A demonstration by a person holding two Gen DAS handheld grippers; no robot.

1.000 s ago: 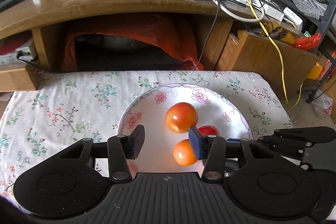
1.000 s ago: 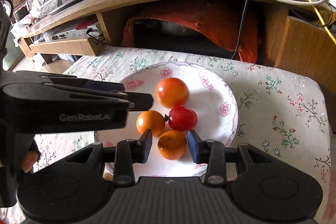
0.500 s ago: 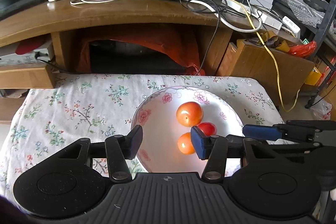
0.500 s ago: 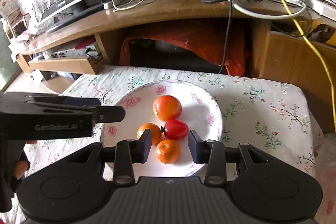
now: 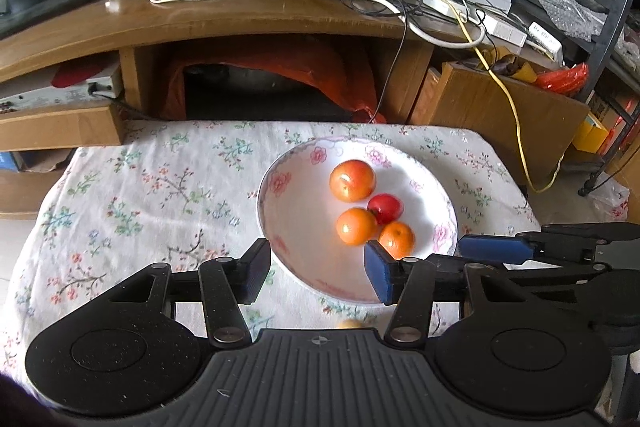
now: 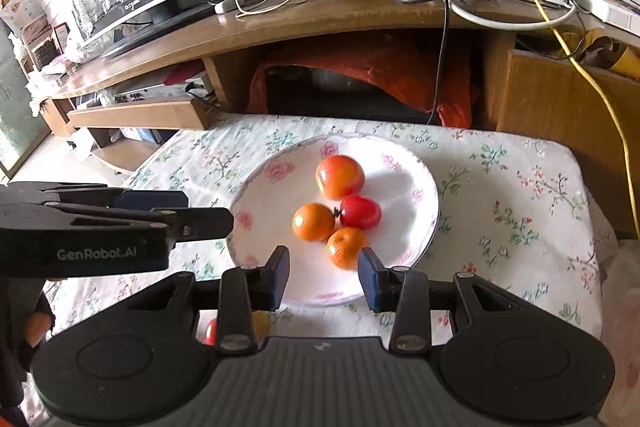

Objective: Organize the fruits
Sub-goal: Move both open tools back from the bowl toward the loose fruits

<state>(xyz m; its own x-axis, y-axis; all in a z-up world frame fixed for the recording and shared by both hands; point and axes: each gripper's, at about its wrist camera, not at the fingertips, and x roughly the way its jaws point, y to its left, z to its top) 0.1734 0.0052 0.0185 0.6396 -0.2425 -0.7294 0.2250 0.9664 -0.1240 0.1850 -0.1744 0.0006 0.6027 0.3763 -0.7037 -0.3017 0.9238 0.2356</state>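
Observation:
A white plate with a pink flower rim [image 5: 272, 187] [image 6: 256, 187] lies on the floral tablecloth. On it sit a large orange-red tomato [image 5: 352, 180] [image 6: 340, 175], a small red tomato [image 5: 386, 207] [image 6: 360, 211], an orange [image 5: 356, 226] [image 6: 313, 221] and a mandarin [image 5: 396, 238] [image 6: 346, 247], close together. My left gripper [image 5: 316, 273] [image 6: 200, 211] hangs open above the plate's near left rim with nothing between its fingers. My right gripper [image 6: 323, 277] [image 5: 496, 249] is open too, narrower, above the near rim just short of the mandarin, holding nothing.
Small yellow and red fruits [image 6: 260, 323] [image 5: 348, 324] lie on the cloth in front of the plate, mostly hidden by the grippers. Behind the table stands a wooden TV stand [image 5: 240, 15] with cables, a router and an orange bag underneath. A hand [image 6: 36, 327] holds the left gripper.
Both grippers have drawn back and up from the plate, so all the fruits on it now show. The left jaws have widened slightly. The fruits have not moved.

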